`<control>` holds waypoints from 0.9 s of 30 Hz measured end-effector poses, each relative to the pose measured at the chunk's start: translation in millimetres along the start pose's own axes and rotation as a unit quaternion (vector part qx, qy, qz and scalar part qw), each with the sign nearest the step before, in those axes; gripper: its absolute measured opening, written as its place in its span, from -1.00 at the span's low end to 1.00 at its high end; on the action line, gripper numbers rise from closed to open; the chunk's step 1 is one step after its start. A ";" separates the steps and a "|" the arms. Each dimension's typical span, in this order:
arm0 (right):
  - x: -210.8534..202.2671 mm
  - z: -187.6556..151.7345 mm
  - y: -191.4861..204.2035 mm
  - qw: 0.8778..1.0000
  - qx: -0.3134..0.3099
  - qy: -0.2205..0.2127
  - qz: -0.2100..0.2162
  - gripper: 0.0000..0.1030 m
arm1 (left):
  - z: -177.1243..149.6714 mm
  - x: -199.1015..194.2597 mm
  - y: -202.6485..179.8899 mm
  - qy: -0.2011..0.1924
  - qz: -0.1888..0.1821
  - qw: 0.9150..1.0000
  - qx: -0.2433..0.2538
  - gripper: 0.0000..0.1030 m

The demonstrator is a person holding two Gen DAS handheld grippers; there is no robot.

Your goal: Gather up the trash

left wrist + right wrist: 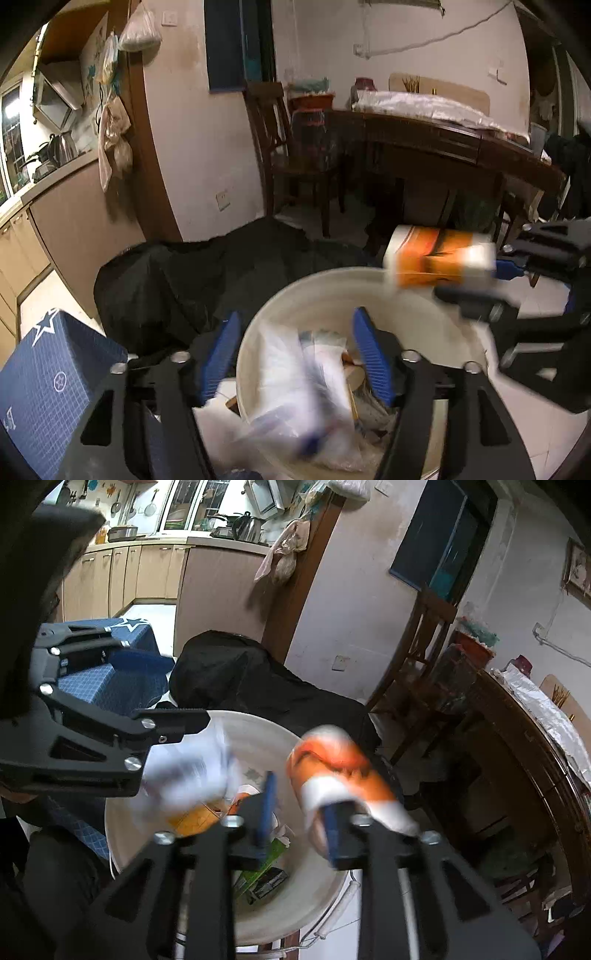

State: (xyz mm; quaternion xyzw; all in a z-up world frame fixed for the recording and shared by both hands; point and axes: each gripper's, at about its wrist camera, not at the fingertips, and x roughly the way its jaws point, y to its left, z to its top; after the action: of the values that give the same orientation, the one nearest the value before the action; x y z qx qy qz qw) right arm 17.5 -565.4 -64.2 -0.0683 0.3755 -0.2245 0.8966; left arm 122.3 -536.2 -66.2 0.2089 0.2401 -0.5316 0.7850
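Two wrist cameras close over one bucket

Each looks forward and down along its own fingers; both share the white bucket (424, 295) (258, 738), black bag (184, 277) (240, 675) beyond, and each other's gripper alongside.

Dim warm indoor light; fisheye bending, dark vignette at edges; motion blur on orange carton (439, 256), white bag (299, 380).

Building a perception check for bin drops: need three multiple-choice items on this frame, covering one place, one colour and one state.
1. Where is the blue star-printed cardboard box? A in the white round plastic bucket; B beside it; C on a chair.
2. Colours of the blurred carton by the right gripper? A green; B orange and white; C black.
3. Left gripper? A open; B shut; C unseen.
B: the box sits outside the rim. B: orange body, white bands. A: fingers wide apart over the bucket.
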 end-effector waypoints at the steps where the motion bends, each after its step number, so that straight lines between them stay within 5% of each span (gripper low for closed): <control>1: 0.1 -0.5 0.4 1.000 0.001 -0.001 0.001 -0.33 | 1.7 -2.7 -0.7 -0.006 0.001 1.000 0.004 0.32; 17: -2.9 -11.7 -4.8 0.999 0.034 -0.004 0.015 -0.27 | -8.0 -7.8 7.6 -0.004 0.029 1.000 -0.001 0.32; 27: -35.6 -33.7 -1.8 0.992 0.113 -0.051 0.004 0.82 | -17.2 -28.6 -4.7 -0.029 0.051 0.998 0.016 0.38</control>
State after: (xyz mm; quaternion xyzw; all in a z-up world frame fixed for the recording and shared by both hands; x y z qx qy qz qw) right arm -28.8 -549.3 -64.7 0.0242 0.3019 -0.2580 0.9174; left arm 106.0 -506.8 -63.2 0.2181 0.1979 -0.5000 0.8144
